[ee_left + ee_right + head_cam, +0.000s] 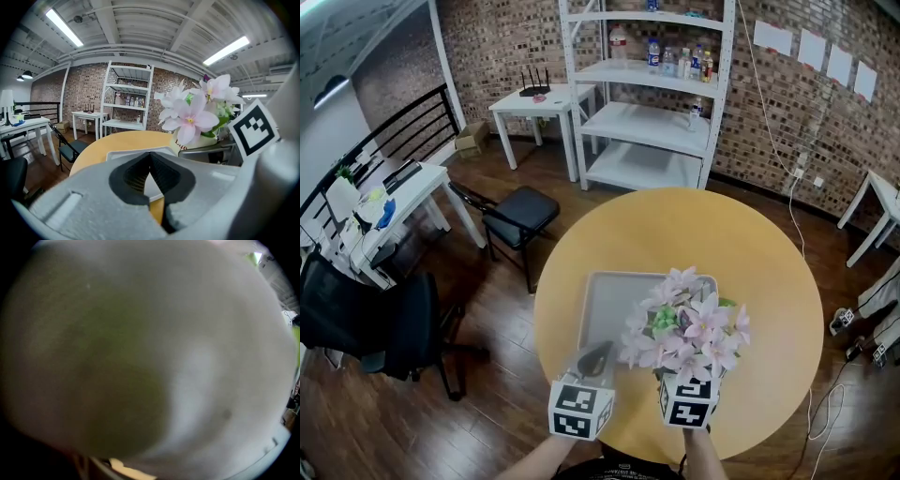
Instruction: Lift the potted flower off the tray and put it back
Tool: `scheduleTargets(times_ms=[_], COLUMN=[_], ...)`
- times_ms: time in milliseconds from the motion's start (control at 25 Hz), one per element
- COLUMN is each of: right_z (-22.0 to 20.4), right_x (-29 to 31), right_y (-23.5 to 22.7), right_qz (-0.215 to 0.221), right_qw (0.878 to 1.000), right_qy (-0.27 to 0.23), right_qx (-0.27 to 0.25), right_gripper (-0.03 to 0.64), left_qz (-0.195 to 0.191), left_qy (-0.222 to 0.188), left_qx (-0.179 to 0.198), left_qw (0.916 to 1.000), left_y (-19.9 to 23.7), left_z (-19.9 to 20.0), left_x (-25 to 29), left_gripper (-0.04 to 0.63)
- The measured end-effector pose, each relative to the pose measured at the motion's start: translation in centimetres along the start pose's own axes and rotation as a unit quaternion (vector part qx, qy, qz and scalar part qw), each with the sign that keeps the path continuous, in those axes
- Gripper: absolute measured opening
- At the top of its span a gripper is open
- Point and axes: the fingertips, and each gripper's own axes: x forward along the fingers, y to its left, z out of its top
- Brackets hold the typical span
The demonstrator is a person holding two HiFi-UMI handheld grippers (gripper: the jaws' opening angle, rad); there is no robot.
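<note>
We see a red-brown brick wall [506,37] along the top of the frame, with a white metal shelving unit [647,122] against it at upper centre and a small white square table [539,101] to its left. The dark wooden plank floor [506,309] holds a black folding chair [520,211] left of centre and a black office chair [384,319] at lower left. A round yellow wooden table [750,272] fills the lower centre. Overhead we find long fluorescent tube lights [63,27] on a grey beamed ceiling [140,23].
</note>
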Motion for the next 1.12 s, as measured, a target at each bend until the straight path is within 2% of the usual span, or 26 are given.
scheduleTargets(times_ms=[280, 680, 1120], right_z=[-1.6, -3.1, -6.1], right_x=[3.2, 8.0, 12.2], right_y=[0.5, 1.4, 2.0], right_qz=[0.007, 0.010, 0.014], right_qw=[1.000, 1.000, 0.997], right_qy=[0.012, 0.021, 0.065], right_qx=[-0.004, -0.013, -0.029], right_gripper=[0.538, 0.538, 0.538], left_qz=[0.014, 0.005, 0.009], left_qy=[-0.005, -0.002, 0.012], left_qx=[-0.005, -0.005, -0.007], left_qw=[0.9999, 1.0000, 0.9999], left_y=[1.4, 1.8, 2.5], left_z=[0.2, 0.6, -0.1], left_x=[0.1, 1.3, 2.1], left_gripper=[0.003, 0.003, 0.003])
